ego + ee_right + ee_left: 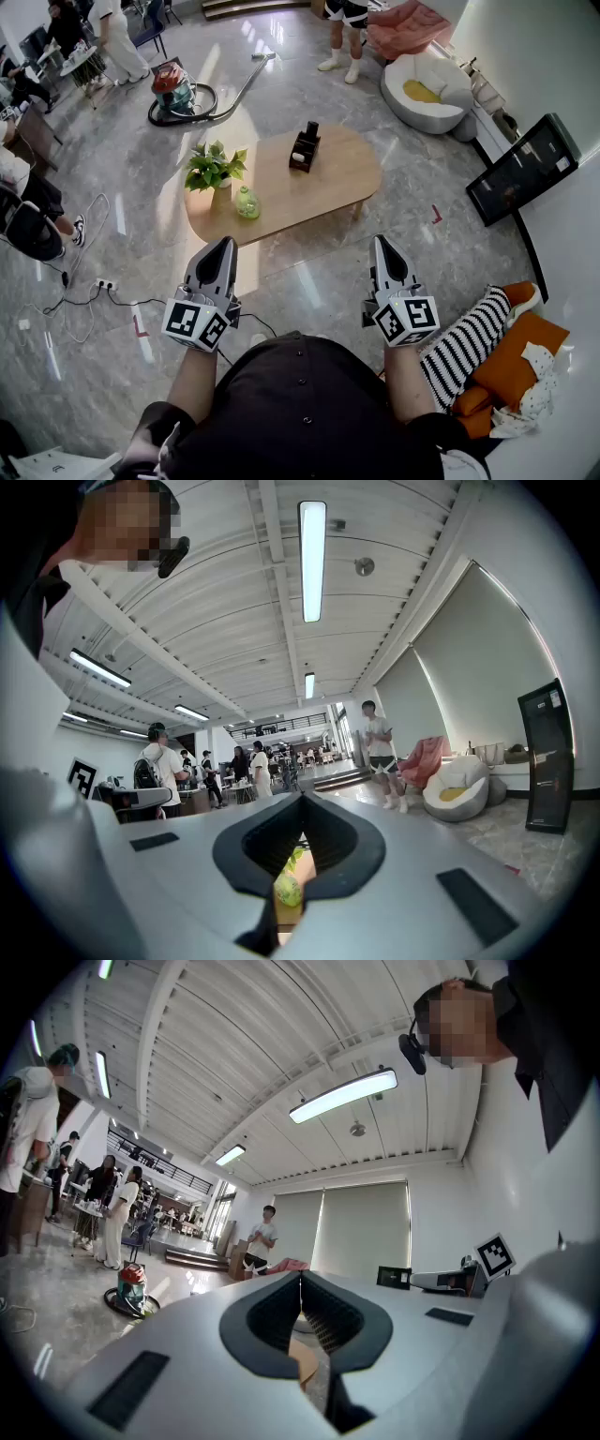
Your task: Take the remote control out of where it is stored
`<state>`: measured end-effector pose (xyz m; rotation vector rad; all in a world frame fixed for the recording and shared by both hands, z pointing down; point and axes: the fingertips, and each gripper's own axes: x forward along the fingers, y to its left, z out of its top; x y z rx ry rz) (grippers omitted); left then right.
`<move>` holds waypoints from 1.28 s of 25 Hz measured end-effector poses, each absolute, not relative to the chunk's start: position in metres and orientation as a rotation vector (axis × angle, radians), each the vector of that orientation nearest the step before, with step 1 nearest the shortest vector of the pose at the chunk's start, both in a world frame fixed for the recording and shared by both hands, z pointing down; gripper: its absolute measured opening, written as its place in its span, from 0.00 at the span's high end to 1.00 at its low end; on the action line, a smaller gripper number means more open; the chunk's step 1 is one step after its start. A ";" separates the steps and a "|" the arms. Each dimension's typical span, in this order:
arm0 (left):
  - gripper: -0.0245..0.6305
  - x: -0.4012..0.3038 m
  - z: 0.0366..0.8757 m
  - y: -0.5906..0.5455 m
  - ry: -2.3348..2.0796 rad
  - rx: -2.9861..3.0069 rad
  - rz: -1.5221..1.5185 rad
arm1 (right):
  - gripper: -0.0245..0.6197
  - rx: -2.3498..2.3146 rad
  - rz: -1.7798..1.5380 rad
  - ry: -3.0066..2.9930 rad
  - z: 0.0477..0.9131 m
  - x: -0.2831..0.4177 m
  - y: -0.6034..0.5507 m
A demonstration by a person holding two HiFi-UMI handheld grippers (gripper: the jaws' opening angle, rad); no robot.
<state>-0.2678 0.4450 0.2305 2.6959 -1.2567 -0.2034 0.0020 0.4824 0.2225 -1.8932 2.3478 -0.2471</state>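
On the oval wooden coffee table (pixel 328 187) stands a dark organizer box (pixel 304 150) with a black remote control (pixel 311 130) sticking up out of it. My left gripper (pixel 225 244) and right gripper (pixel 381 243) are held level in front of me, well short of the table. Both are shut with nothing between the jaws. In the left gripper view the left gripper (pixel 301 1277) has its tips together, and in the right gripper view the right gripper (pixel 302 801) has its tips together too.
A potted plant (pixel 213 173) and a green glass bottle (pixel 247 202) stand at the table's left end. A vacuum cleaner (pixel 172 89) with its hose lies on the floor beyond. A white pouf (pixel 427 91), a black screen (pixel 523 169) and cushions (pixel 487 352) are at the right; people stand behind.
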 end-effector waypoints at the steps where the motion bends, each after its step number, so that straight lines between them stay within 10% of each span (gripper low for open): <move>1: 0.95 -0.269 0.231 0.445 -1.252 2.698 -0.203 | 0.95 -1.894 -0.250 2.349 0.224 0.000 0.482; 32: 0.95 -0.348 0.258 0.419 -1.193 2.661 -0.196 | 0.95 -1.986 -0.334 2.347 0.239 -0.078 0.465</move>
